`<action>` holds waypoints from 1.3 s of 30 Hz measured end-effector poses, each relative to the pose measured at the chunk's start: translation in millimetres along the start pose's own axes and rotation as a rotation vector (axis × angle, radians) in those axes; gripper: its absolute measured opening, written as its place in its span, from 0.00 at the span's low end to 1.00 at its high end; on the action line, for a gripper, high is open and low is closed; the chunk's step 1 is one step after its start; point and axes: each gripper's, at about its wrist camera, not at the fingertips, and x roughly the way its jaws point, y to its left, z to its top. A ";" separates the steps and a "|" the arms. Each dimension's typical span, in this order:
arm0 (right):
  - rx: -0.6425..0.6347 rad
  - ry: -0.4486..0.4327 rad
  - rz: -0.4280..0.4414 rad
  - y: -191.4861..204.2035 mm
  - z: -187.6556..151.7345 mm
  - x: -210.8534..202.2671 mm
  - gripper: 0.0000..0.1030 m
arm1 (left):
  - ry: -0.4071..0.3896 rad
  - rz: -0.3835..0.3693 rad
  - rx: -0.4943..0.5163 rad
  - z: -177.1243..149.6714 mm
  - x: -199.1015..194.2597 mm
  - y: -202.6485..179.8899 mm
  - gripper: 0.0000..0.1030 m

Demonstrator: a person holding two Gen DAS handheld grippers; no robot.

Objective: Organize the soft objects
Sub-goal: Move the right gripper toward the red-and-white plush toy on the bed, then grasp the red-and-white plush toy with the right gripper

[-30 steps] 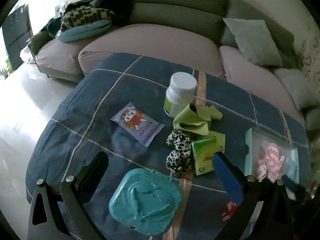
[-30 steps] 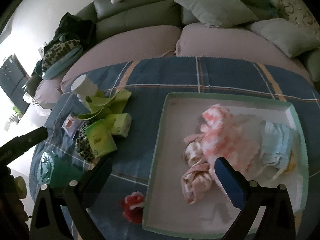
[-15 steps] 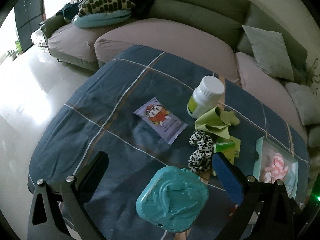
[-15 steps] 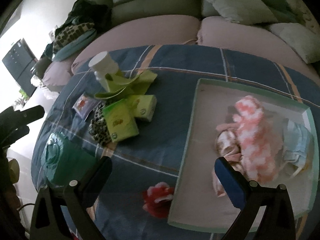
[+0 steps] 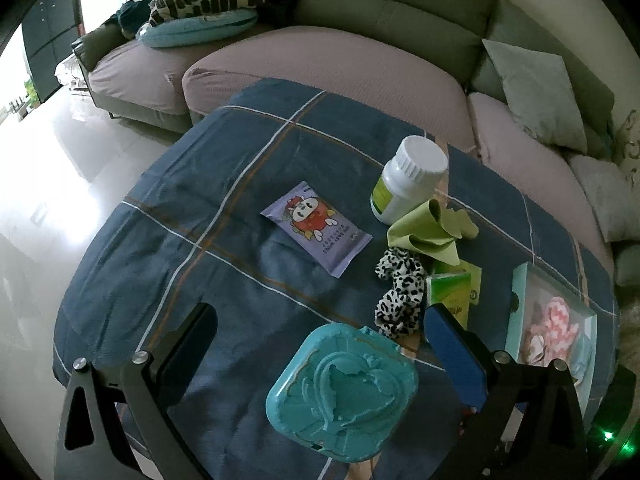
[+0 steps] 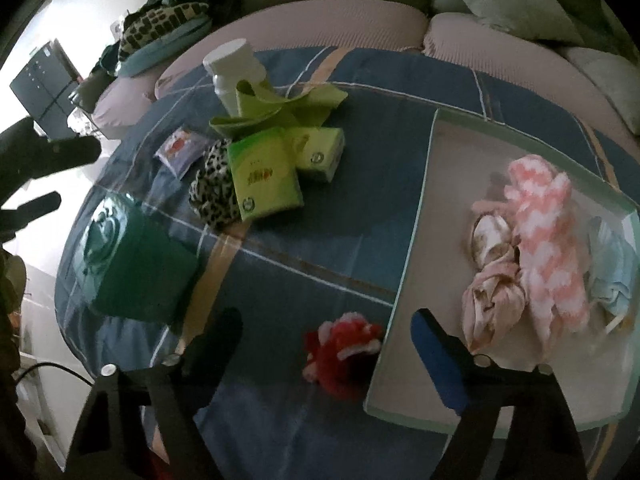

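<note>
Red plush toy (image 6: 342, 354) lies on the tabletop (image 6: 320, 248), touching or nearly touching the near-left edge of the pale green tray (image 6: 412, 248), and it sits between the spread fingers of the right gripper (image 6: 326, 336) — those fingers have just been closing in, yet their pads are not pressing on it. Inside the tray rest a pink-and-white knit piece (image 6: 548, 240), a beige crumpled cloth (image 6: 492, 296) to its left and a light blue cloth (image 6: 612, 276) to its right. Left of the tray, well apart from it, stand two green tissue packs (image 6: 266, 174), with a lime-green cloth (image 6: 280, 110) and a white-capped bottle (image 6: 232, 68) behind them and a leopard-print scrunchie (image 5: 400, 290) just beside the nearer pack. Farther left of the tray lies a purple wipes pouch (image 5: 316, 228). A teal lidded box (image 5: 342, 390) sits at the tabletop's near side, left of the tray — the left gripper (image 5: 318, 350) hangs over it with fingers released and wide, holding nothing
</note>
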 end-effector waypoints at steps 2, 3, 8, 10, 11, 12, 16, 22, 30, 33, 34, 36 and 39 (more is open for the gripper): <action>-0.001 0.009 0.000 0.0 -2.8 1.6 0.79 | 0.004 0.001 0.001 -0.3 1.1 -0.3 1.00; -0.002 0.015 -0.002 -0.1 -4.3 3.1 0.77 | 0.006 0.002 0.001 -0.4 1.6 0.0 1.00; -0.015 0.044 -0.023 0.6 -6.6 10.6 0.68 | 0.017 0.004 -0.007 -0.8 6.2 2.2 1.00; -0.019 0.056 -0.037 0.3 -7.0 13.4 0.63 | 0.027 0.008 -0.005 -1.5 8.9 1.8 1.00; -0.020 0.062 -0.045 -0.3 -7.2 14.9 0.61 | 0.030 0.010 -0.003 -1.7 9.9 1.3 1.00; -0.022 0.067 -0.055 -0.8 -7.7 16.0 0.56 | 0.031 0.009 -0.001 -2.0 10.5 0.5 1.00; -0.032 0.078 -0.082 -2.5 -8.1 18.1 0.45 | 0.033 0.010 0.008 -2.5 10.7 -2.4 1.00; -0.027 0.075 -0.073 -9.0 -6.6 15.1 0.38 | 0.037 0.016 0.017 -2.9 11.6 -4.7 1.00; -0.029 0.061 -0.067 -11.1 -4.6 7.1 0.38 | 0.040 0.016 0.021 -3.4 12.1 -5.3 1.00; -0.028 0.055 -0.064 -9.8 -3.8 4.4 0.38 | 0.039 0.015 0.018 -3.4 12.4 -5.2 1.00; -0.027 0.053 -0.062 -9.8 -3.7 3.3 0.38 | 0.039 0.014 0.018 -3.5 12.4 -5.1 1.00; -0.022 0.045 -0.054 -11.4 -4.6 -0.8 0.38 | 0.039 0.013 0.018 -3.5 12.6 -4.9 1.00; -0.011 0.037 -0.034 -14.2 -4.0 -5.1 0.38 | 0.040 0.014 0.021 -3.7 13.0 -5.5 1.00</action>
